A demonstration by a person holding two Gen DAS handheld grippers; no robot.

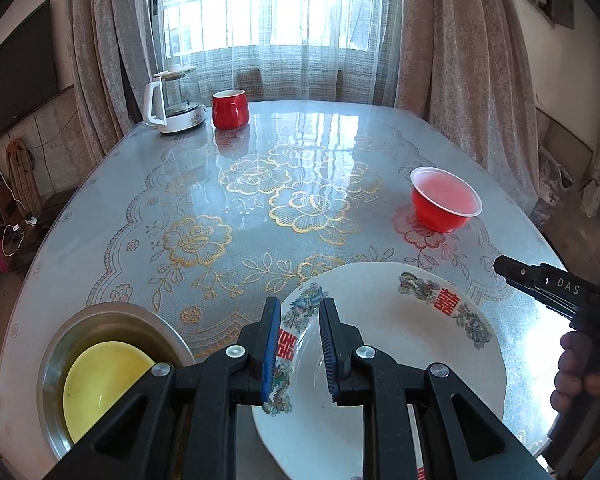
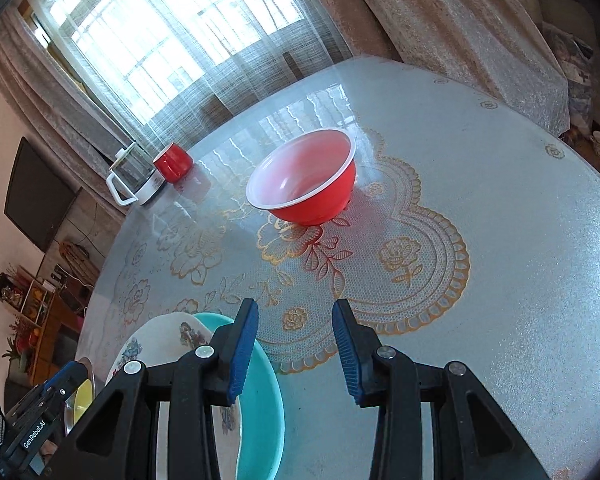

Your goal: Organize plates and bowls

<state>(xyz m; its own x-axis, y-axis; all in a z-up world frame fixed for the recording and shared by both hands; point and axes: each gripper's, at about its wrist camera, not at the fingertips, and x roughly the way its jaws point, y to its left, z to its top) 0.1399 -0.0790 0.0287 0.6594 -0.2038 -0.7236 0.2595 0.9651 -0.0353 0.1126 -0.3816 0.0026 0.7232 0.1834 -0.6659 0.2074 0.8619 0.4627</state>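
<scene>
Left gripper [image 1: 300, 344] straddles the near-left rim of the white plate [image 1: 400, 344], one blue pad outside the rim and the other over the well; there is a gap between the pads, and whether they actually press the rim cannot be told from this angle. That plate, printed with red double-happiness marks and coloured figures, lies at the near edge of the counter [image 1: 260, 152]. Just left of it sits a steel basin [image 1: 112, 320] with a yellow bowl [image 1: 100, 384] inside.

Right gripper [image 2: 294, 348] hangs open with nothing between its pads, over bare tablecloth. In the left wrist view it appears as a black body [image 1: 548, 284] at the right edge, with the person's fingers [image 1: 576, 376] wrapped on the handle. Ahead of it, well apart, the red bowl [image 2: 304, 178] stands upright on the counter (white inside, red outside). Below and left of the right gripper's left pad, a teal plate [image 2: 264, 396] shows, lying partly beneath the white plate's edge [image 2: 152, 344].

At the far-left corner, by the window, a red mug [image 1: 229, 108] stands just beside a glass kettle [image 1: 176, 100] with a white handle.
</scene>
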